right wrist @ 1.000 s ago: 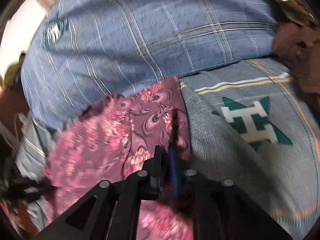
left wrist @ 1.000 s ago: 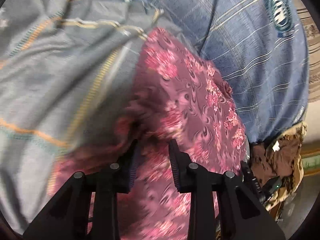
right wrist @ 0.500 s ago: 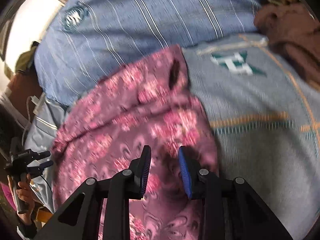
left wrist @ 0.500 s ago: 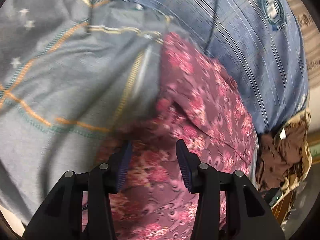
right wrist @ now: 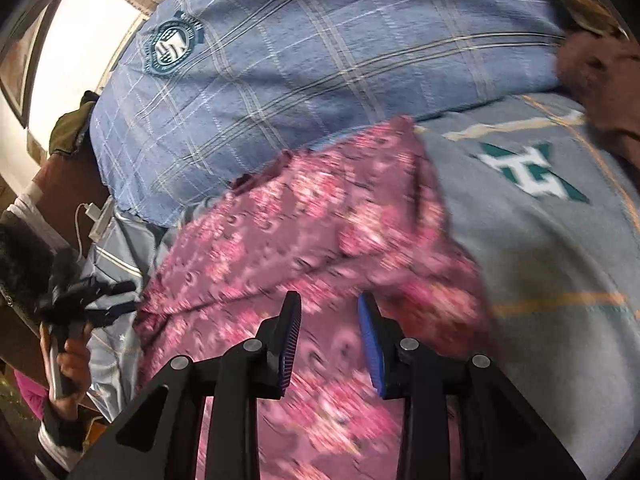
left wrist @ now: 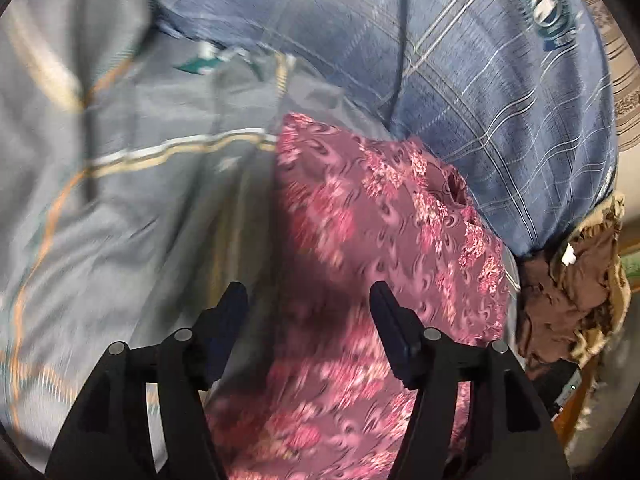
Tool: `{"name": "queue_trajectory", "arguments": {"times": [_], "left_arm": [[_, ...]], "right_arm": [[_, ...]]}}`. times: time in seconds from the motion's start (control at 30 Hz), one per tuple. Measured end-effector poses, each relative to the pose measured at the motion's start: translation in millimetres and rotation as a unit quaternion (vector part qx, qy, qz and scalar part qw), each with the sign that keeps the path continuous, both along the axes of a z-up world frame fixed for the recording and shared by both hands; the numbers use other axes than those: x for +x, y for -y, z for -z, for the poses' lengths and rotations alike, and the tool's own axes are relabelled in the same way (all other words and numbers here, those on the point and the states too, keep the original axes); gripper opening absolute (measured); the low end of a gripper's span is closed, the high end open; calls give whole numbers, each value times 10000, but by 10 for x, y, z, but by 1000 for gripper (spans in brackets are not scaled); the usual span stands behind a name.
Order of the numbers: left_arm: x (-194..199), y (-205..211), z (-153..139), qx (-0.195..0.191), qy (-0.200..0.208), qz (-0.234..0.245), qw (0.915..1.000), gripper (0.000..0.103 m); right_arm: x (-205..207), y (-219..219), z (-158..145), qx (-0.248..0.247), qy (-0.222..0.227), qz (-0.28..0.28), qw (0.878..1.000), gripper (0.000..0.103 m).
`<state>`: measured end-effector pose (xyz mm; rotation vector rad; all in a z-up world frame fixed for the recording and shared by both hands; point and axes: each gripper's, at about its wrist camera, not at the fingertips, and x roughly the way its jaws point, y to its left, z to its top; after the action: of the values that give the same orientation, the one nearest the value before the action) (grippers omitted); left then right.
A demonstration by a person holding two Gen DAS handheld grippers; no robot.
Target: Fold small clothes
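While the pink floral garment [left wrist: 384,240] lies spread on the grey bedsheet [left wrist: 120,208] just beside the blue checked pillow [left wrist: 460,60], the left gripper [left wrist: 308,304] is held over its edge with jaws opening wide and nothing gripped. The right gripper [right wrist: 330,320] is held partly open above the same garment [right wrist: 300,220], its pads clear of the cloth.

The bed is covered with a grey sheet [left wrist: 120,208] with orange and cream stripes and a green-white emblem; on it lie a pink floral cloth [left wrist: 360,216], a blue checked pillow [left wrist: 460,60] and a crumpled brown garment [left wrist: 560,300].
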<state>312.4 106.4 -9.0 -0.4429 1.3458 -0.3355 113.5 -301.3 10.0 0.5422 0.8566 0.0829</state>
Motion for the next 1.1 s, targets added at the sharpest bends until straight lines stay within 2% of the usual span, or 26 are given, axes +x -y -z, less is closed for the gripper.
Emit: {"name": "queue_trajectory", "arguments": {"times": [0.13, 0.2, 0.23, 0.27, 0.3, 0.37, 0.43, 0.5, 0.53, 0.57, 0.67, 0.73, 0.83, 0.97, 1.0, 1.03, 1.1], "left_arm": [[325, 129, 331, 146, -625, 220, 9977, 63], [342, 148, 255, -25, -316, 282, 9991, 60], [335, 159, 196, -149, -150, 338, 9992, 35], [340, 193, 120, -189, 44, 383, 9991, 17], [365, 229, 97, -90, 134, 400, 9991, 4], [406, 325, 35, 316, 444, 457, 9975, 4], [442, 411, -6, 659, 667, 563, 9940, 3], [445, 493, -85, 1148, 1148, 677, 9844, 3], [424, 557, -117, 1519, 1470, 765, 9744, 3], [419, 613, -80, 1837, 1571, 839, 9667, 3], [454, 686, 175, 2330, 1314, 1010, 9583, 4], [382, 665, 140, 2398, 1428, 935, 9557, 7], [174, 602, -115, 2302, 1798, 759, 9534, 8], [-221, 624, -402, 1963, 2373, 853, 9476, 14], [-307, 687, -377, 1951, 2389, 1017, 9458, 19], [-392, 720, -296, 2040, 2347, 1190, 9429, 21], [-401, 921, -20, 2438, 2018, 1477, 9370, 21]], "right_arm": [[244, -225, 4, 125, 43, -177, 9998, 33], [304, -346, 34, 152, 32, -316, 9994, 33], [327, -390, 48, 125, 20, -373, 9992, 33], [351, -438, 63, 93, 14, -433, 9990, 33], [387, -482, 87, 40, -7, -486, 9988, 33], [481, -548, 143, -75, -102, -505, 9986, 33], [533, -544, 175, 31, -123, -478, 9988, 33], [535, -544, 171, 99, -62, -452, 9989, 33], [530, -554, 163, 65, -27, -474, 9989, 33], [533, -571, 169, -54, -41, -506, 9987, 33], [512, -555, 204, -277, -166, -566, 9979, 32], [433, -458, 145, -290, -26, -416, 9987, 32], [268, -195, 6, -202, 336, -61, 9992, 34], [225, 124, 100, -67, 231, 291, 9993, 34], [239, 180, 206, -57, 86, 368, 9993, 34], [257, 215, 305, -31, -47, 406, 9992, 29], [249, 256, 367, 88, 97, 466, 9988, 24]]}}
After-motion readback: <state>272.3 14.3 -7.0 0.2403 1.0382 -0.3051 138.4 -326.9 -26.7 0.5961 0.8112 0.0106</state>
